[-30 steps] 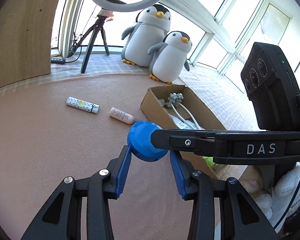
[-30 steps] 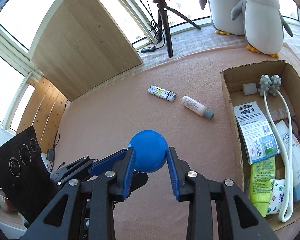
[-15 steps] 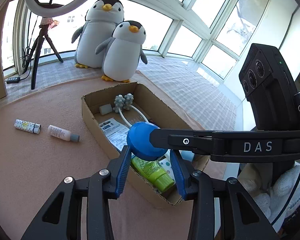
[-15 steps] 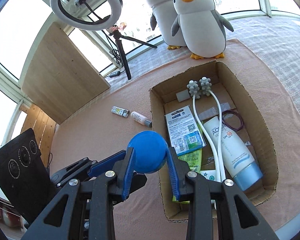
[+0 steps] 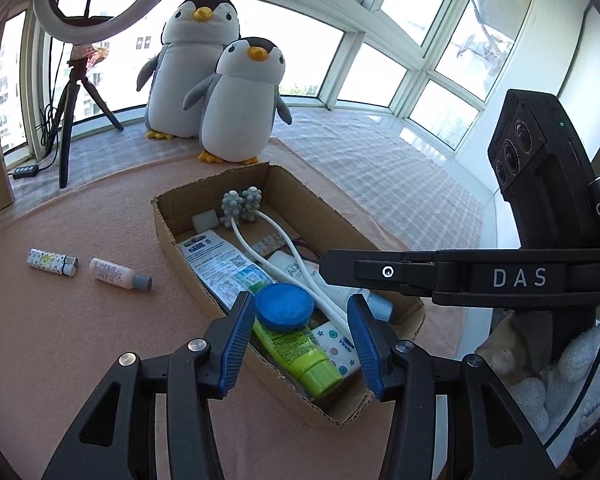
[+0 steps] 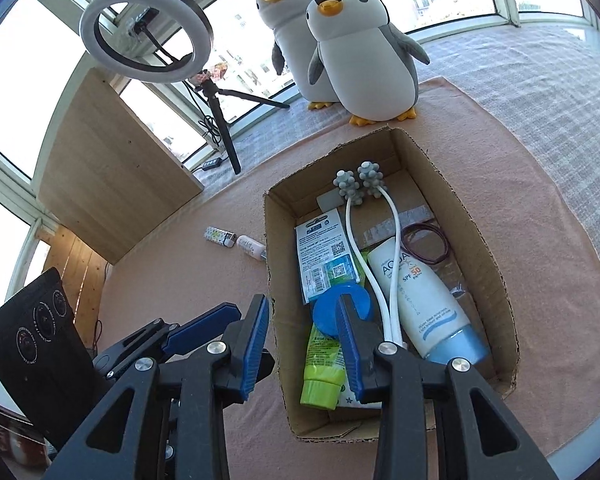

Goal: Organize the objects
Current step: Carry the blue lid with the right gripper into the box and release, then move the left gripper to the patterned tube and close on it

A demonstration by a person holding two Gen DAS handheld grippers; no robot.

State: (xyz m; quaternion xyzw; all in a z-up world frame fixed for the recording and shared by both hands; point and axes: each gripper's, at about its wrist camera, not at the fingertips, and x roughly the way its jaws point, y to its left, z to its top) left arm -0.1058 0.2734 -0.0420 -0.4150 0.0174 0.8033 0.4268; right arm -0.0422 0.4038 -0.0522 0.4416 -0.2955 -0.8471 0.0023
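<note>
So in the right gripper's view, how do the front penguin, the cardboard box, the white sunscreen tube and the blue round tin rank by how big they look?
1. cardboard box
2. front penguin, though it stands farther away, so it is probably larger than it looks
3. white sunscreen tube
4. blue round tin, partly hidden by a gripper finger

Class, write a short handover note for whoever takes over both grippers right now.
Left gripper: open, holding nothing, above the near end of the cardboard box.
Right gripper: open, holding nothing, at the box's near left edge.
Done: the blue round container lies in the box on the green tube, beside the sunscreen tube and massage roller.
Left: the small bottle and patterned lighter lie on the pink mat, left of the box.
</note>
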